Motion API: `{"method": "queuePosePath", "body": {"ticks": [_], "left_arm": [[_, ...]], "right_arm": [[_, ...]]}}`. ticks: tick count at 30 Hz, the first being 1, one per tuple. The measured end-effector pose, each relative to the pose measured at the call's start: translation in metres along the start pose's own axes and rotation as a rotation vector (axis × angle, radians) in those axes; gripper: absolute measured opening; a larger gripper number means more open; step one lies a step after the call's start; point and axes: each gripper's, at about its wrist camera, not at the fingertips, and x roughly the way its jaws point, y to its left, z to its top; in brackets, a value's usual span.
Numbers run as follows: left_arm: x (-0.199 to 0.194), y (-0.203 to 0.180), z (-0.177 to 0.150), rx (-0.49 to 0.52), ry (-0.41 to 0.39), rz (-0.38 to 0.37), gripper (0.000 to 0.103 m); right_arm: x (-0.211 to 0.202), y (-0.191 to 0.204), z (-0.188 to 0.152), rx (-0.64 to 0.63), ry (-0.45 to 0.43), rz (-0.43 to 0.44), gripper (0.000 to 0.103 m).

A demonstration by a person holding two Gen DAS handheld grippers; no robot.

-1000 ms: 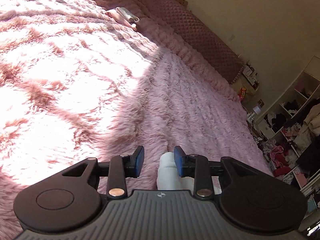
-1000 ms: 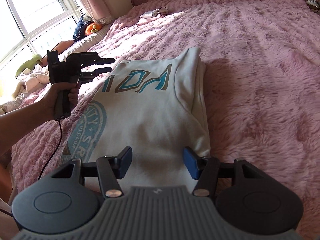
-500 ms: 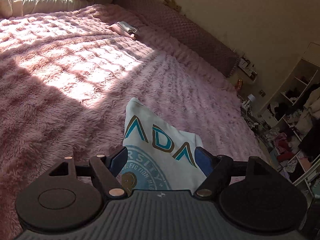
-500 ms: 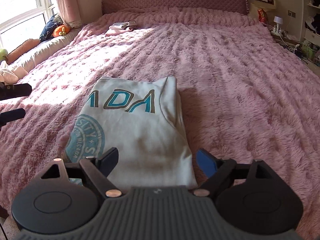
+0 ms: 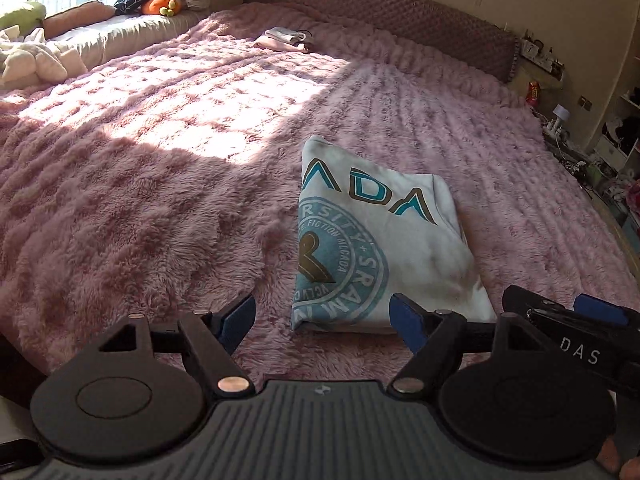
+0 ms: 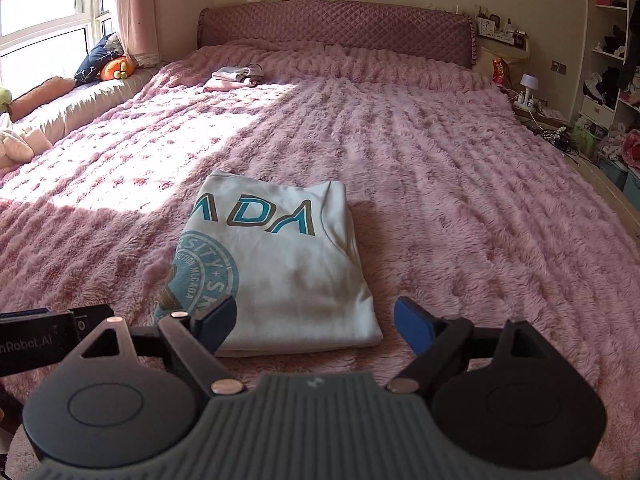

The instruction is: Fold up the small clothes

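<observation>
White cotton, the folded shirt (image 6: 276, 264) lies flat on the pink blanket (image 6: 460, 200) just ahead of the right gripper (image 6: 316, 324) and left gripper (image 5: 322, 320), both spread wide and empty, likely because this fold looks finished.

We held our left gripper (image 5: 322, 322) low and level, its two blue-padded fingers (image 5: 405, 322) spread wide with nothing between them. Our right gripper (image 6: 316, 322) sat just beside it on the right, at about the same height, fingers (image 6: 414, 324) equally wide apart and holding nothing. Both pointed toward the far side.
</observation>
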Motion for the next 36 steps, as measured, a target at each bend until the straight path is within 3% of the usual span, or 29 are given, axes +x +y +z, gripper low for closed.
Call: {"method": "queuePosePath", "body": {"ticks": [7, 15, 36], "left_arm": [[-0.001, -0.01, -0.014, 0.059, 0.062, 0.052, 0.089], [-0.002, -0.015, -0.019, 0.081, 0.078, 0.084, 0.089], [0.004, -0.019, -0.021, 0.094, 0.108, 0.095, 0.085]], "right_arm": [[-0.007, 0.005, -0.014, 0.009, 0.024, 0.008, 0.082], [-0.006, 0.007, -0.019, 0.006, 0.038, -0.015, 0.082], [0.001, 0.007, -0.024, 0.015, 0.061, -0.036, 0.082]]}}
